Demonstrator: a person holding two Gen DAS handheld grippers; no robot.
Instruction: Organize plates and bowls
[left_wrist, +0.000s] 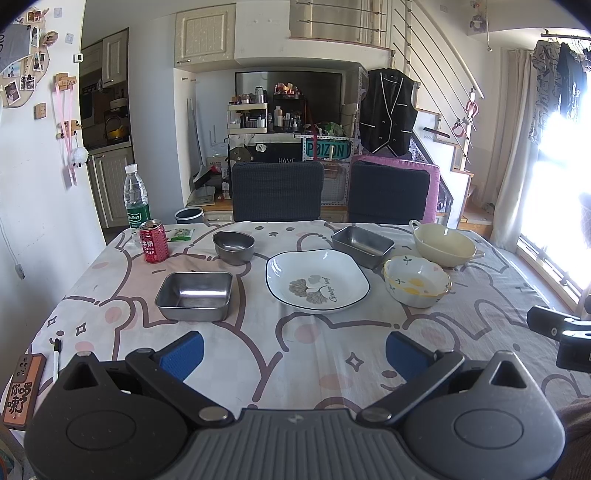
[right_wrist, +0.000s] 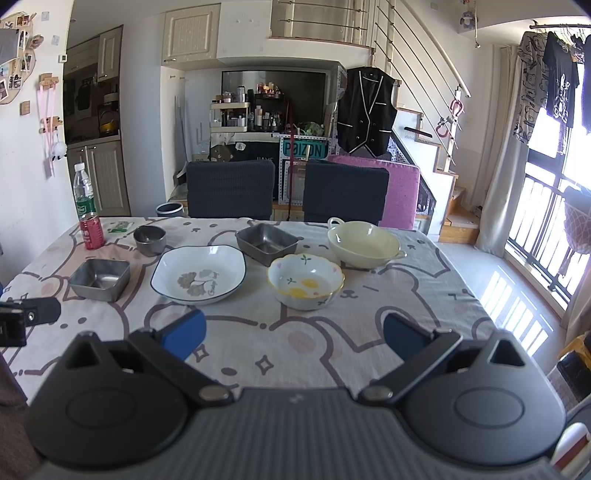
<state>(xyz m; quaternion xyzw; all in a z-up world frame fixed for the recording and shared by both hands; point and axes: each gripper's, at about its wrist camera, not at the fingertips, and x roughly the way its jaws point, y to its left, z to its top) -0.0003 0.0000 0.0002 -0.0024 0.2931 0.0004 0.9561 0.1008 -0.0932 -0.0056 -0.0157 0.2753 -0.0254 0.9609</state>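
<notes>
A white square plate with a leaf print lies mid-table. Around it stand a square steel tray, a small steel bowl, a second steel tray, a flowered bowl with yellow rim and a cream two-handled bowl. My left gripper hovers open over the near table edge, empty. My right gripper is open too, in front of the flowered bowl, holding nothing.
A red milk can, a water bottle and a green packet stand at the far left corner. A phone case and pen lie near left. Two dark chairs sit behind the table.
</notes>
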